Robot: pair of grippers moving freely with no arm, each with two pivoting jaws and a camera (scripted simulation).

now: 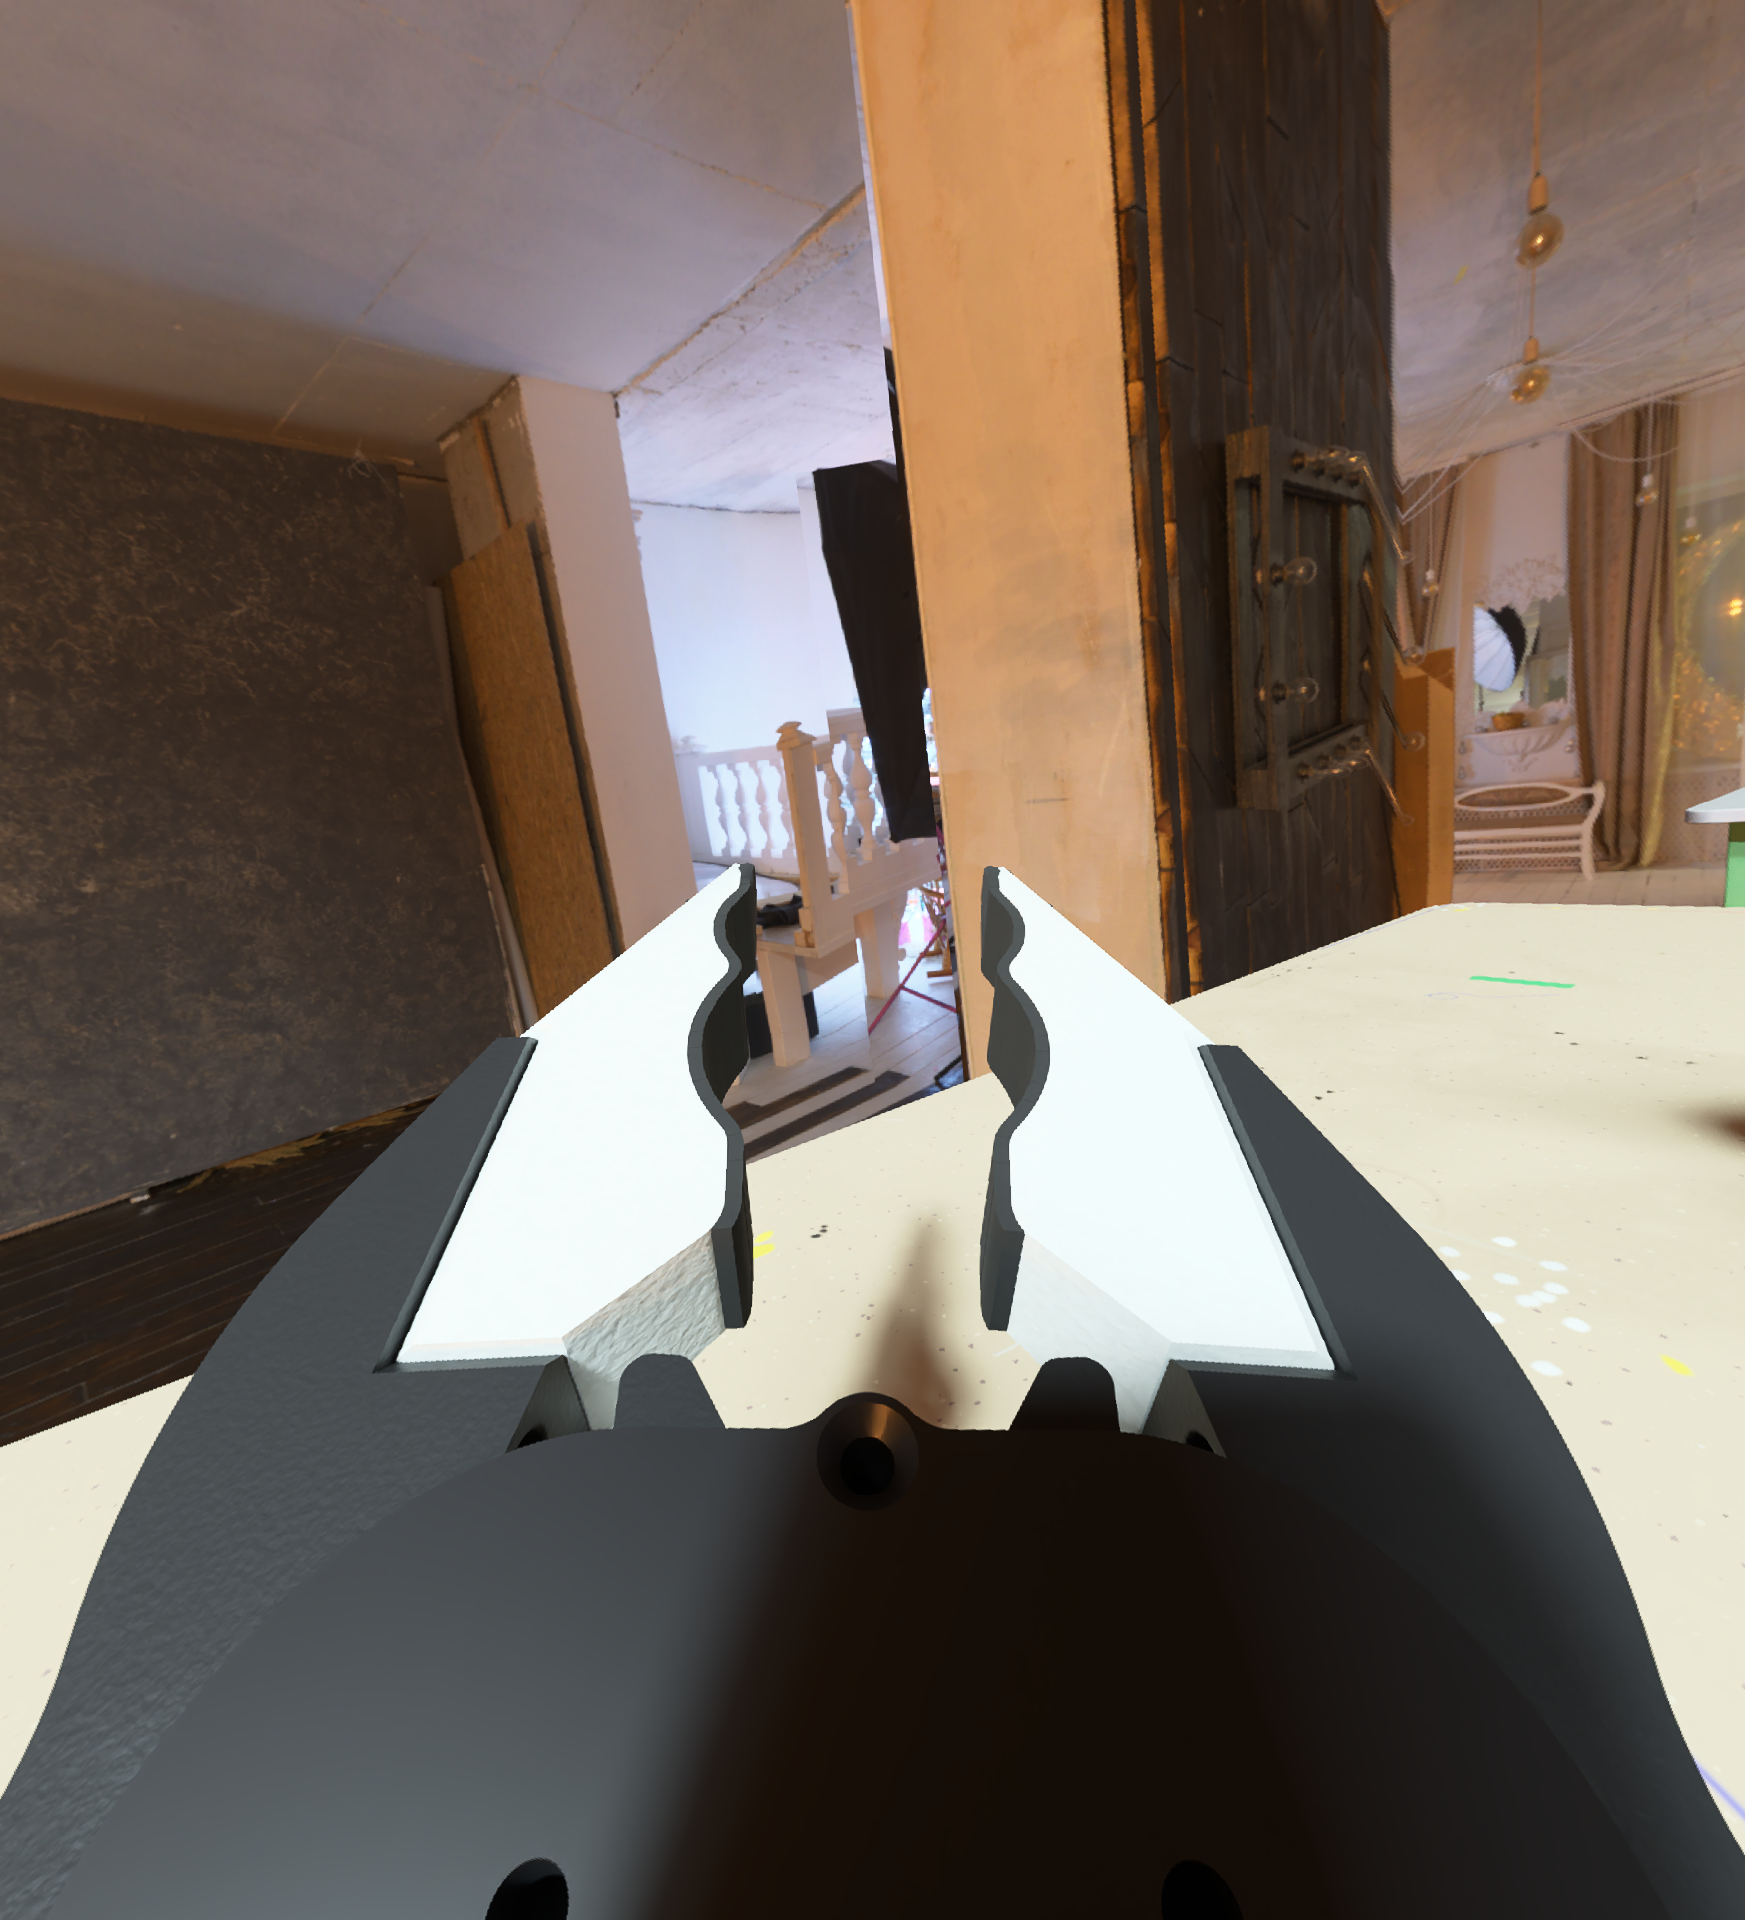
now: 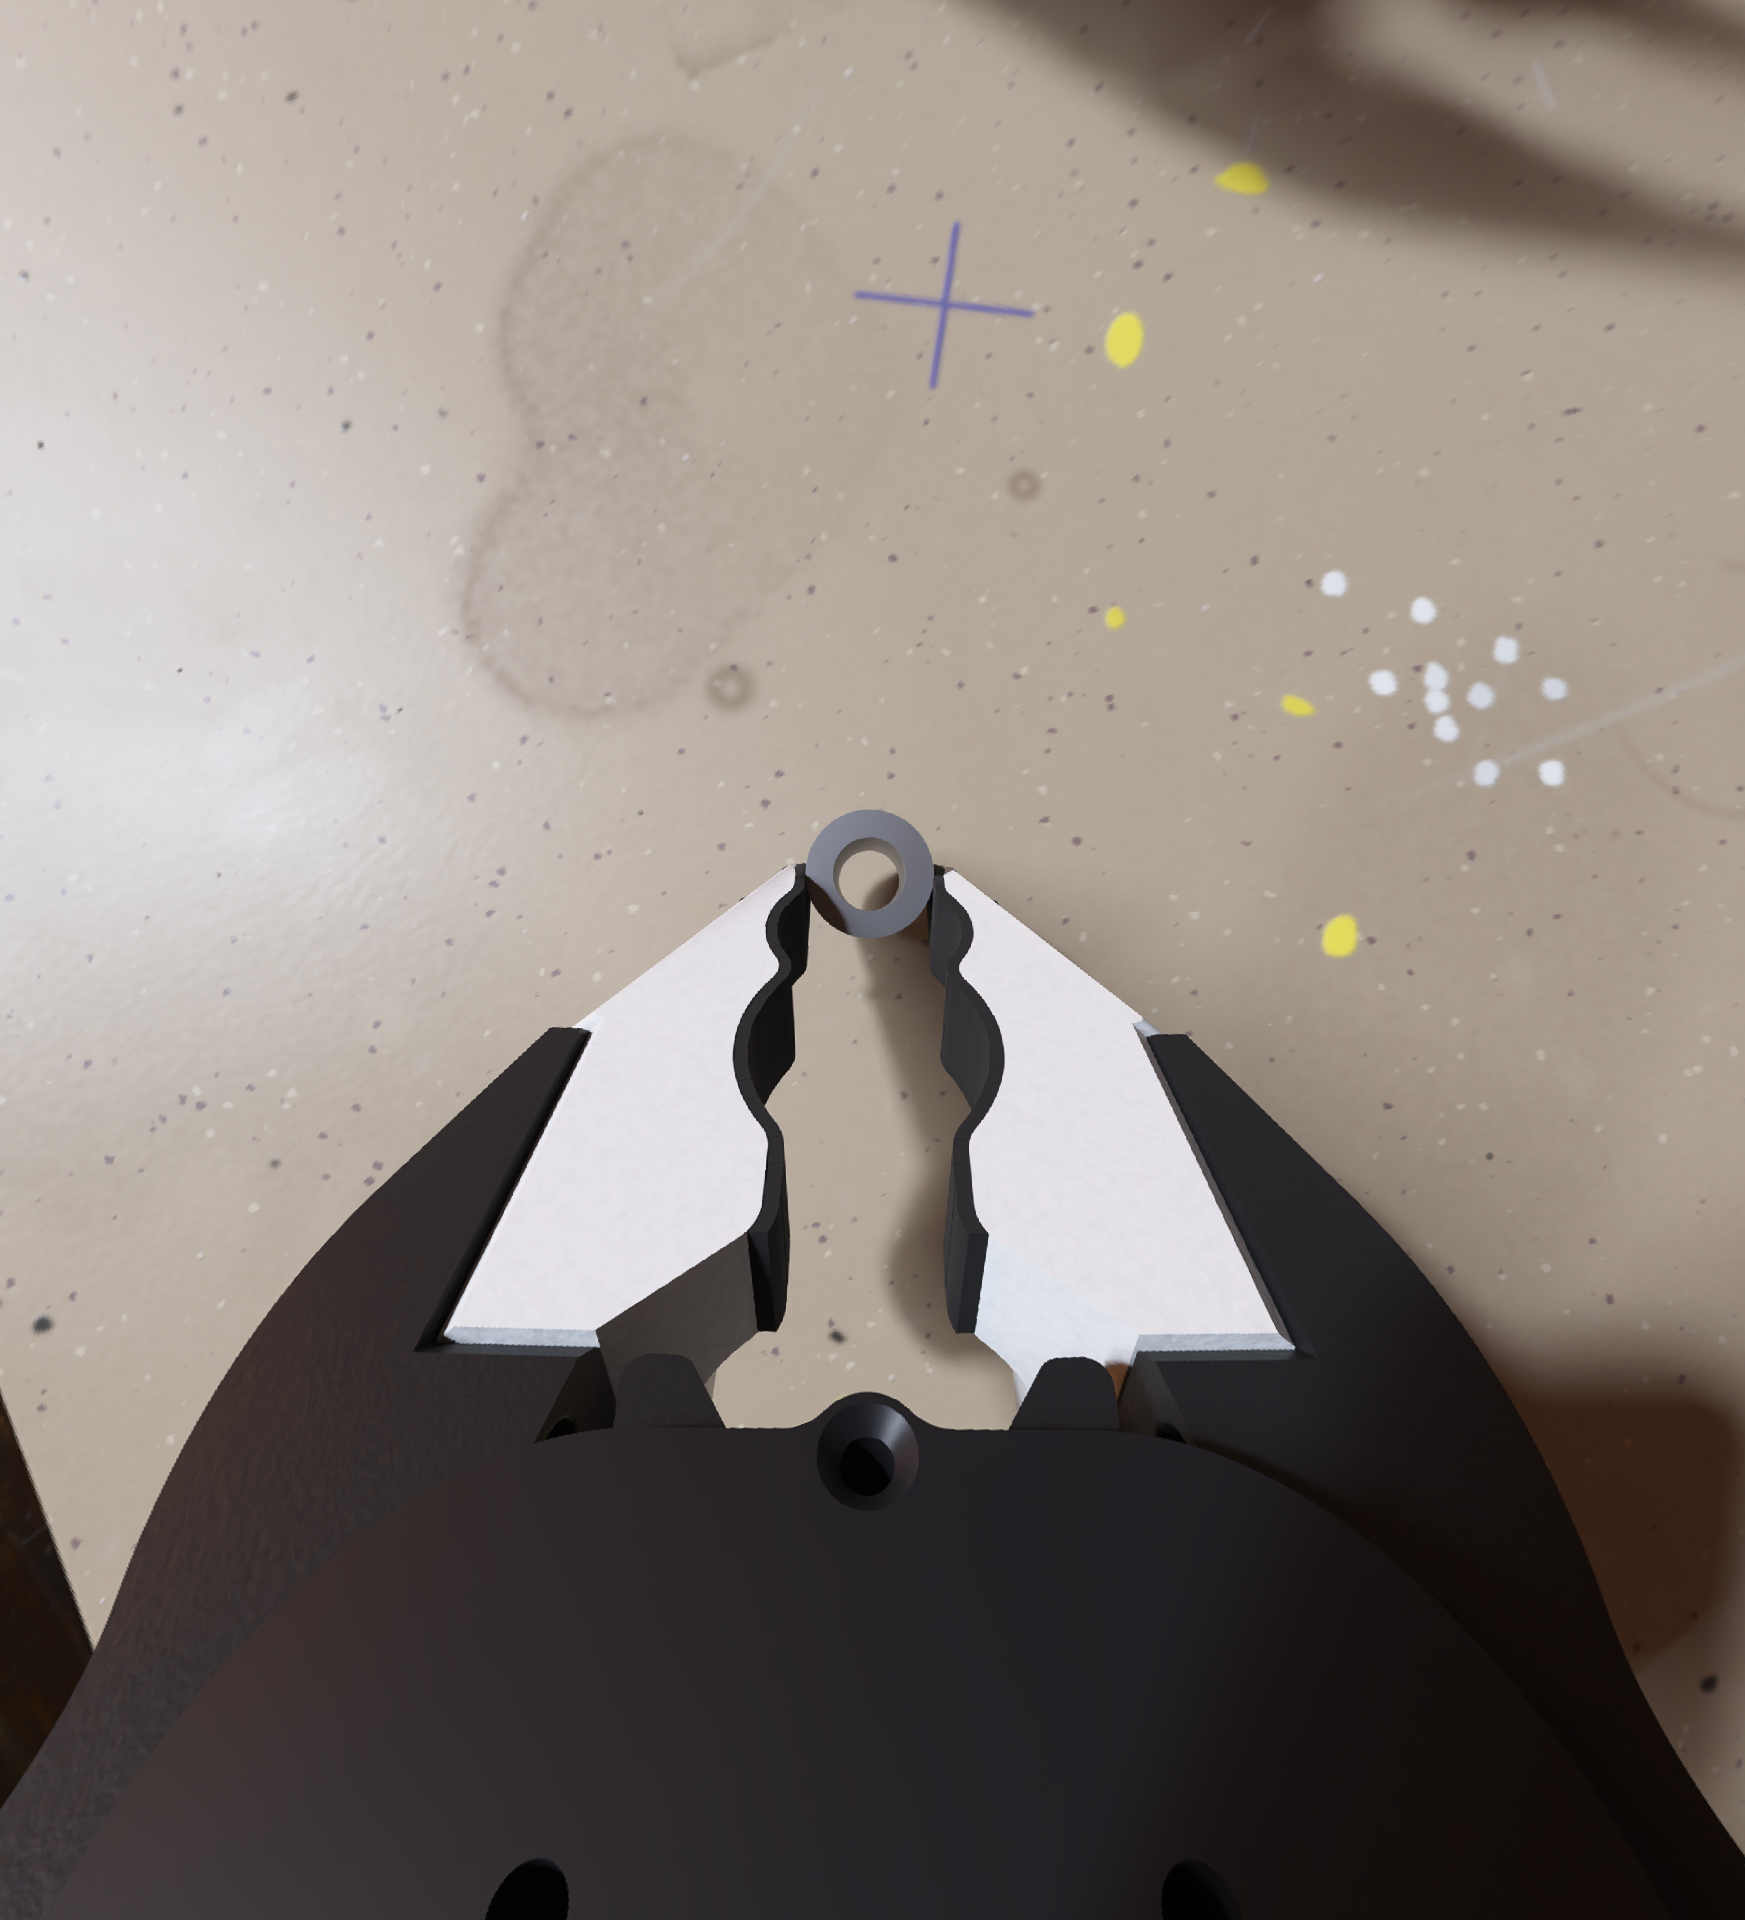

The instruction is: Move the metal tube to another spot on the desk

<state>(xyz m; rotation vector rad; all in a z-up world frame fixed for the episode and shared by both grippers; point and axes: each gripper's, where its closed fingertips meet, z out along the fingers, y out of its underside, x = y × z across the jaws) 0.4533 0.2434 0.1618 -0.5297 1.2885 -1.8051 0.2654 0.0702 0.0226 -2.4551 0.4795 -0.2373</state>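
Right wrist view looks straight down on the speckled beige desk (image 2: pixel 328 520), where the right gripper (image 2: pixel 869 883) pinches one short grey metal tube (image 2: pixel 869 875) at its very fingertips, seen end-on, probably so it can be carried upright. One purple cross (image 2: pixel 943 303) lies ahead. The left gripper (image 1: pixel 866 883) waits with jaws apart, holding nothing, near the desk edge.

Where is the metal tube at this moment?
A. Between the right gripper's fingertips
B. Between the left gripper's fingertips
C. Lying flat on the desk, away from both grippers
A: the right wrist view shows the metal tube end-on between the right gripper fingertips, which flank it.
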